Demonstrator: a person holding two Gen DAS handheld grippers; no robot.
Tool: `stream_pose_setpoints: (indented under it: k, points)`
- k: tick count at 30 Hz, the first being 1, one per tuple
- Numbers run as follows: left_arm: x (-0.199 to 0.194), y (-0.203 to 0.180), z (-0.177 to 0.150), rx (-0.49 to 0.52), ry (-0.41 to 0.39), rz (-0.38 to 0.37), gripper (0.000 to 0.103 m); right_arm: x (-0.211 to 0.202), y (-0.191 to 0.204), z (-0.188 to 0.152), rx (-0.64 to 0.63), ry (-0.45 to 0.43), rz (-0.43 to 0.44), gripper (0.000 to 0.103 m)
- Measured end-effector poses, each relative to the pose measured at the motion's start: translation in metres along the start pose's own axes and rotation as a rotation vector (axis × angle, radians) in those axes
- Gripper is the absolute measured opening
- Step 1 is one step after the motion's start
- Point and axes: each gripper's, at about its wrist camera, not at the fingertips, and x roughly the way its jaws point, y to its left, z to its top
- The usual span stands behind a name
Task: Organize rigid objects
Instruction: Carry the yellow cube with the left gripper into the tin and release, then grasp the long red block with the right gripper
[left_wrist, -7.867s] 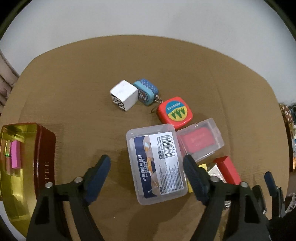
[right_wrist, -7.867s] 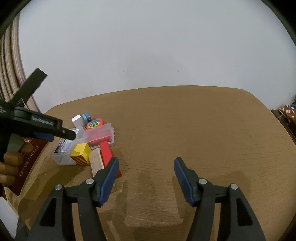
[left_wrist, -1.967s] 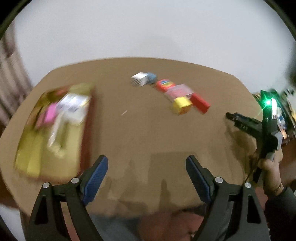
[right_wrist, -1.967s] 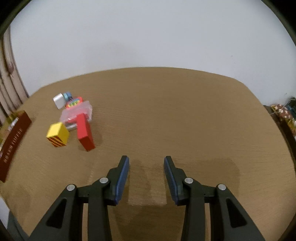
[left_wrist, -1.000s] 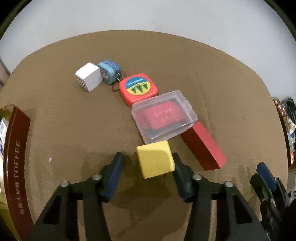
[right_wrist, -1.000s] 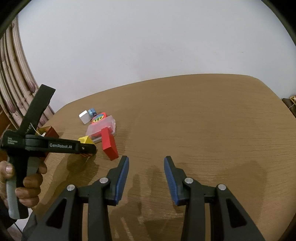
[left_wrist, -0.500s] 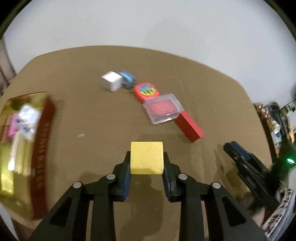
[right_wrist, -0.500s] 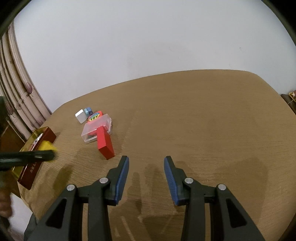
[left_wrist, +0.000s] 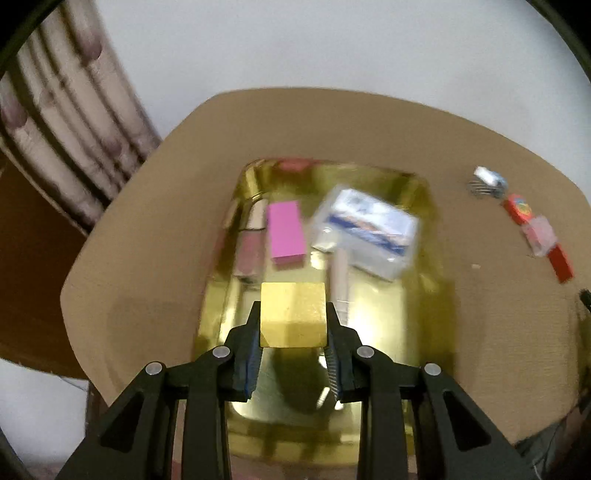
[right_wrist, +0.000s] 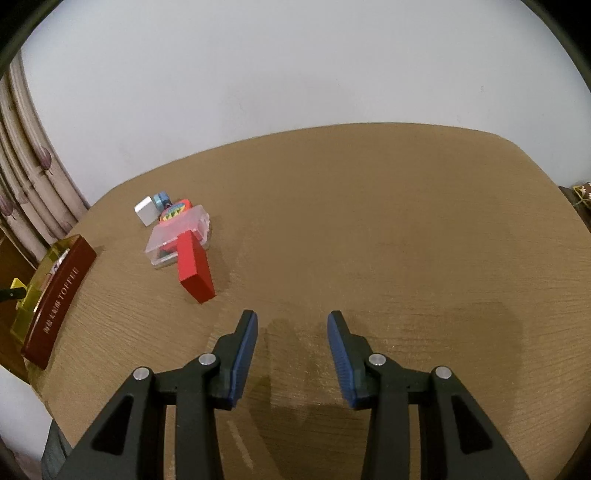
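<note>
left wrist view: my left gripper (left_wrist: 293, 325) is clamped on the yellow cube (left_wrist: 293, 314), both pads pressed flat to its sides, and i hold it above the near half of the gold tin (left_wrist: 436, 280), which fills the centre of the frame. the picture is blurred, so i can't tell how high the cube sits over the tin floor. inside the tin i see a pink block (left_wrist: 285, 232) upper left of the cube, a clear box with a blue label (left_wrist: 364, 230) to the upper right, and a pale stick-like piece (left_wrist: 339, 280) between box and cube; what that piece is i can't make out. there is bare gold floor under and in front of the cube, so i judge there is room to set it down.

right wrist view: my right gripper (right_wrist: 291, 338) hangs over bare table (right_wrist: 406, 240) at lower centre, jaws apart and holding nothing. in the left of the frame the leftovers sit in a cluster: a red block (right_wrist: 194, 267) touching a clear case (right_wrist: 181, 234), then a red tape measure (right_wrist: 175, 212), a small blue item (right_wrist: 161, 199) and a white cube (right_wrist: 145, 210) behind it. the tin's dark red side is at the far left edge.

by my count at least three things are in the tin, the cube is about to join them, and five things are left on the table. i'd say roughly the halfway mark.
</note>
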Motion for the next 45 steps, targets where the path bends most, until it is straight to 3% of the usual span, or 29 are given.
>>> stream_pose_setpoints:
  k: [5, 12, 17, 20, 25, 29, 31, 35, 42, 43, 44, 45]
  points:
    - [0.033, 0.013, 0.002, -0.033, 0.038, -0.053, 0.026, 0.008, 0.004, 0.001, -0.007, 0.013, -0.012, 0.040]
    - [0.046, 0.013, 0.003, -0.011, 0.019, -0.043, 0.027, 0.014, 0.007, 0.003, -0.016, 0.018, -0.014, 0.040]
    - [0.037, 0.011, -0.001, -0.006, -0.002, -0.048, 0.048, 0.015, 0.007, 0.003, -0.016, 0.017, -0.013, 0.040]
    - [0.016, 0.009, -0.002, -0.024, -0.059, -0.025, 0.049, 0.014, 0.006, 0.004, -0.009, 0.009, 0.002, 0.040]
    - [-0.050, 0.000, -0.035, -0.057, -0.187, -0.042, 0.064, 0.007, 0.016, 0.011, -0.044, 0.014, 0.083, 0.040]
    - [-0.084, -0.010, -0.071, -0.058, -0.241, -0.100, 0.077, 0.013, 0.060, 0.030, -0.186, 0.066, 0.112, 0.040]
    - [-0.093, -0.013, -0.087, -0.068, -0.241, -0.130, 0.077, 0.022, 0.074, 0.039, -0.215, 0.110, 0.141, 0.040]
    - [-0.101, -0.011, -0.117, -0.100, -0.206, -0.175, 0.077, 0.047, 0.098, 0.058, -0.303, 0.172, 0.093, 0.040]
    - [-0.088, 0.001, -0.137, -0.154, -0.136, -0.168, 0.077, 0.080, 0.105, 0.074, -0.329, 0.262, 0.056, 0.040]
    - [-0.086, 0.002, -0.140, -0.159, -0.133, -0.162, 0.077, 0.083, 0.106, 0.073, -0.331, 0.272, 0.043, 0.038]
    - [-0.083, 0.003, -0.142, -0.169, -0.127, -0.157, 0.077, 0.087, 0.107, 0.072, -0.332, 0.291, 0.041, 0.023]
    - [-0.082, 0.005, -0.143, -0.178, -0.124, -0.154, 0.077, 0.088, 0.108, 0.070, -0.337, 0.296, 0.032, 0.014]
